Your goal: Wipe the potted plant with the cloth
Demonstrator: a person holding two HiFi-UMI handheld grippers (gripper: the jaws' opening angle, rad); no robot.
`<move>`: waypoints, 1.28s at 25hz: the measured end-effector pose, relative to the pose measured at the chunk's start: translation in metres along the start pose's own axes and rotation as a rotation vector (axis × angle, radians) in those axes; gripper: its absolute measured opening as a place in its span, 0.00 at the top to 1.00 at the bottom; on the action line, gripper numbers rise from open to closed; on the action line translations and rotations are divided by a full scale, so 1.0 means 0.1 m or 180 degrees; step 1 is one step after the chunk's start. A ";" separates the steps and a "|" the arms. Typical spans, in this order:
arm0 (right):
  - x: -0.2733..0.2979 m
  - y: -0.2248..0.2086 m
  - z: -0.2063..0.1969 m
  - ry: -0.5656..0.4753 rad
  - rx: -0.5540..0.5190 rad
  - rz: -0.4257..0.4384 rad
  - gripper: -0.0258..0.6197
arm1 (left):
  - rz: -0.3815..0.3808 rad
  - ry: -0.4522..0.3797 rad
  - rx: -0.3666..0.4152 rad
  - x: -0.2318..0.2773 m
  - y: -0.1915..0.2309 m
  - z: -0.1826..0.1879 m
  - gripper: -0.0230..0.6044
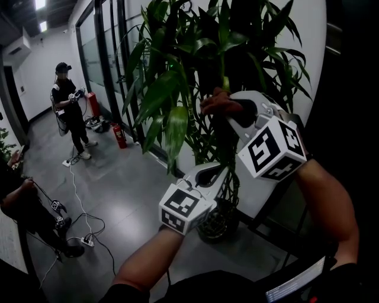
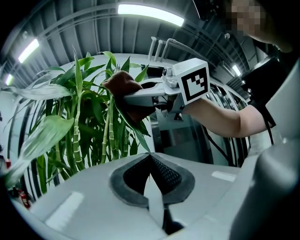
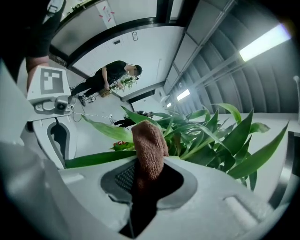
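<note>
Right gripper [image 3: 147, 180] clamps the brown cloth [image 3: 149, 147] high among the plant [image 1: 172, 83] leaves. Left gripper [image 2: 152, 183] has its jaws together, looks empty, lower near the stalks [image 2: 108, 136]. Risk: an unsupported leaf may fold or tear if the cloth drags hard.

Office corridor or lobby. Dark-framed glass partitions [image 1: 103, 53] run along one side of a polished grey floor [image 1: 124, 183], with white walls and strip lights [image 2: 150, 14] on the ceiling. Red fire extinguishers [image 1: 120, 136] stand beside the glass. A tall potted plant [image 1: 172, 83] stands against the wall. A power strip [image 1: 87, 241] lies on the floor near a standing person [image 1: 70, 109].
</note>
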State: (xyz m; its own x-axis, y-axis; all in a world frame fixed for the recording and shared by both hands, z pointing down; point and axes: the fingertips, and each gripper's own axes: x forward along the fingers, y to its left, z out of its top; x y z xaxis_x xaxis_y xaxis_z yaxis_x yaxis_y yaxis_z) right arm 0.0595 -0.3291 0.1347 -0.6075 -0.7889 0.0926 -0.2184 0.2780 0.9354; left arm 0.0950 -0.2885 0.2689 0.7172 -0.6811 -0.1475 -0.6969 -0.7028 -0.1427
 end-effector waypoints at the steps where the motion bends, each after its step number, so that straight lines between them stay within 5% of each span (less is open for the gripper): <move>1: 0.00 0.05 -0.01 0.0006 -0.0004 0.0039 0.87 | -0.0003 -0.0005 -0.0001 0.00 0.00 0.00 0.94; 26: -0.51 1.34 -0.18 0.0275 -0.0173 0.1664 0.87 | -0.0031 0.0054 0.0092 0.05 -0.05 -0.01 0.94; 29: -0.54 1.33 -0.17 0.0248 -0.0147 0.1698 0.87 | -0.0026 0.0046 0.0080 0.05 -0.04 -0.02 0.94; 32: -0.54 1.12 -0.10 0.0125 -0.0087 0.1441 0.87 | -0.0012 0.0033 0.0068 0.05 -0.02 -0.01 0.94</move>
State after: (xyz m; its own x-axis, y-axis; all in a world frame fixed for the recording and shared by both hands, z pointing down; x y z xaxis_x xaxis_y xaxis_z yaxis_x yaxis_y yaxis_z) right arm 0.0755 -0.2615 0.2376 -0.6077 -0.6114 0.5068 0.0832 0.5856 0.8063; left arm 0.1000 -0.2902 0.2695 0.7198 -0.6806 -0.1367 -0.6940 -0.7010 -0.1642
